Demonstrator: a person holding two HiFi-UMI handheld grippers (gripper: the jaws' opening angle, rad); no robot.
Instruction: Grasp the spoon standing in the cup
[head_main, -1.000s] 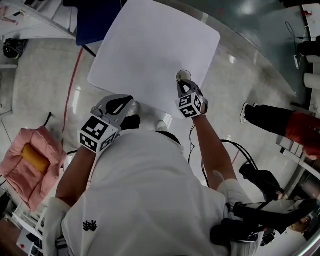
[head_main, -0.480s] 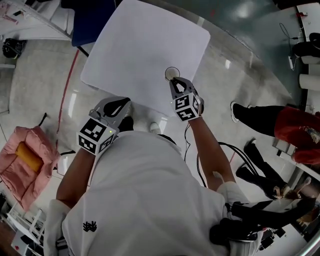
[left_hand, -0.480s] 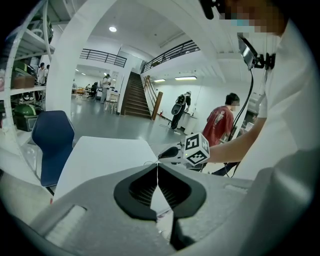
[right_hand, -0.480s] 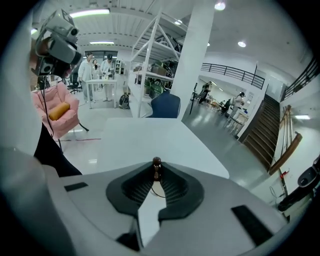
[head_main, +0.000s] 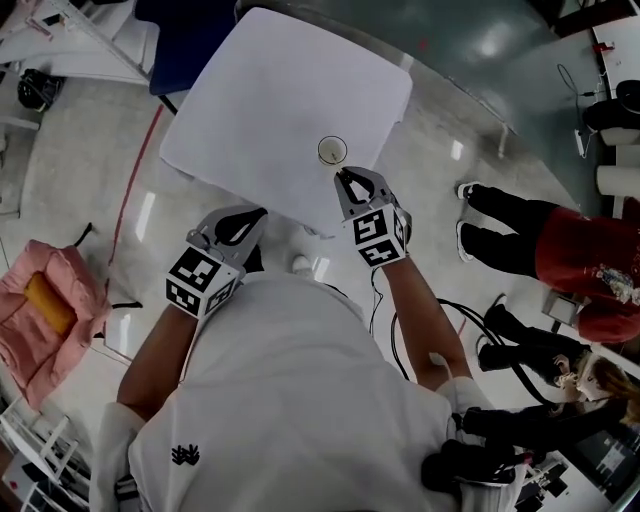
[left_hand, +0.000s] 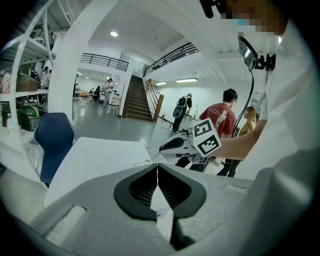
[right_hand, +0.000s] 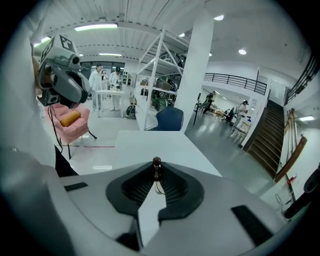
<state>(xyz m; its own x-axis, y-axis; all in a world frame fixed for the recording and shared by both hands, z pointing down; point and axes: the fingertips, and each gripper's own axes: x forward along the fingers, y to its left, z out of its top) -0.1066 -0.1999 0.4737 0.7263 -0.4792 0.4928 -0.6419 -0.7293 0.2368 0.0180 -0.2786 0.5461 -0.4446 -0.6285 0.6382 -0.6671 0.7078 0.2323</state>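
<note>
A small round cup (head_main: 331, 150) stands on the white table (head_main: 270, 100) near its right front edge. My right gripper (head_main: 343, 176) sits just in front of the cup, tips toward it. In the right gripper view its jaws (right_hand: 156, 170) are pinched on the dark brown knobbed top of the spoon (right_hand: 156, 162); the rest of the spoon is hidden behind the jaws. My left gripper (head_main: 260, 213) hovers off the table's front edge, shut and empty, its tips meeting (left_hand: 158, 168). From there the right gripper (left_hand: 170, 146) shows ahead over the table.
A blue chair (head_main: 190, 40) stands beyond the table's left side. A pink seat with a yellow roll (head_main: 45, 310) is on the floor at left. People (head_main: 560, 250) stand on the right, and cables (head_main: 470, 300) trail on the floor.
The right gripper's tips were right at the cup's rim and now sit a little nearer me, apart from it. The left gripper has kept its place.
</note>
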